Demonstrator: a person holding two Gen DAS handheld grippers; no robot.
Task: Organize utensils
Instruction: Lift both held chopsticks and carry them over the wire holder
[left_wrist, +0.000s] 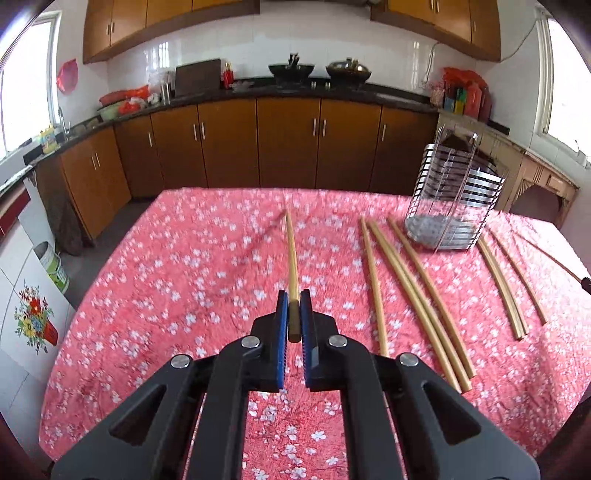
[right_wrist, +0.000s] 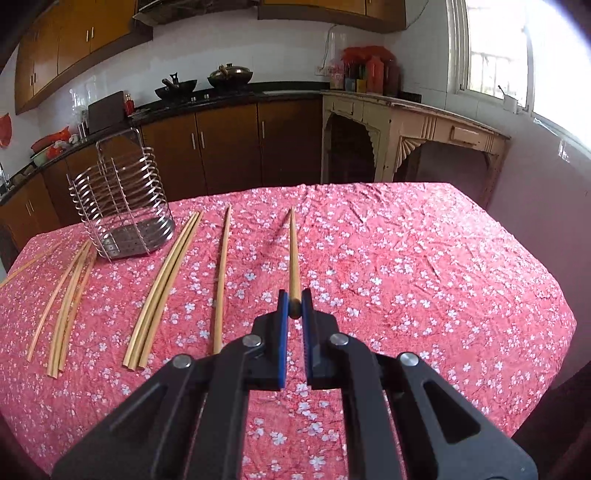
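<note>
Left wrist view shows the left gripper with its jaws clamped on one chopstick, which points far across the pink flowered desk. To its right lie loose chopsticks, and beyond them stands the wire utensil holder. Right wrist view shows the right gripper, jaws likewise pinching a second chopstick, the holder standing far left.
</note>
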